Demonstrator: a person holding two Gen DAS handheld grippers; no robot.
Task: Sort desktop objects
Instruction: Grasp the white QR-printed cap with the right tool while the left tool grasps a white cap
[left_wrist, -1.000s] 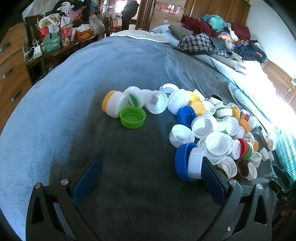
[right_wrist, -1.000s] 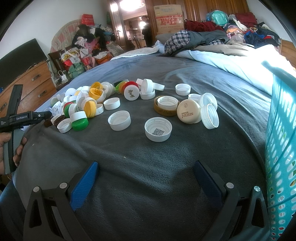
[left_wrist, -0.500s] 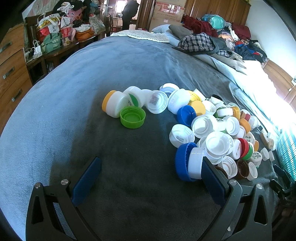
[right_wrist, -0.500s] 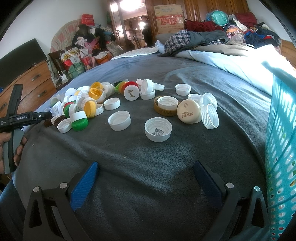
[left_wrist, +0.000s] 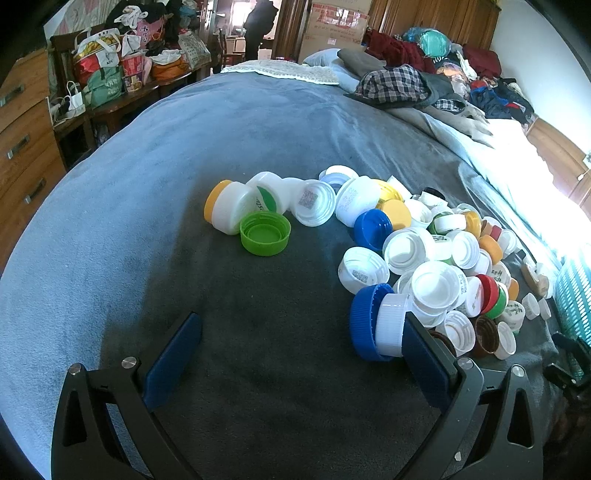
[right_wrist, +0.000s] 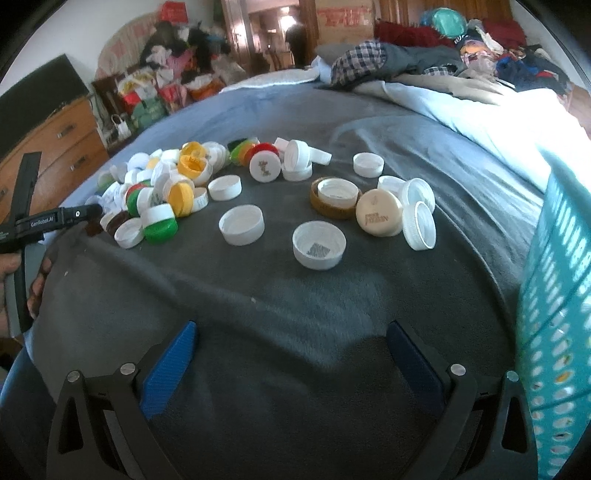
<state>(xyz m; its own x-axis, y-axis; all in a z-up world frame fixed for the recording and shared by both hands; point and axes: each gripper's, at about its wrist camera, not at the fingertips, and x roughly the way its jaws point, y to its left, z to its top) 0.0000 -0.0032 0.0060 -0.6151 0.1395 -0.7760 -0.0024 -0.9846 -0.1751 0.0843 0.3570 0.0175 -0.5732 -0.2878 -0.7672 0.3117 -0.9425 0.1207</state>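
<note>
Left wrist view: two blue ribbed plastic bottle caps (left_wrist: 371, 229), one open green plastic cap (left_wrist: 265, 234), one red cap (left_wrist: 488, 291); white caps too many and overlapped for a count. Right wrist view: one turquoise perforated plastic basket (right_wrist: 554, 295).

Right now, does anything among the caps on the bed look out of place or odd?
Nothing is damaged or spilled. One oddity: a big blue cap stands on its edge with a white cap against it, right at the inner finger of the open left hand-held gripper. Most other caps lie flat or heaped.
</note>
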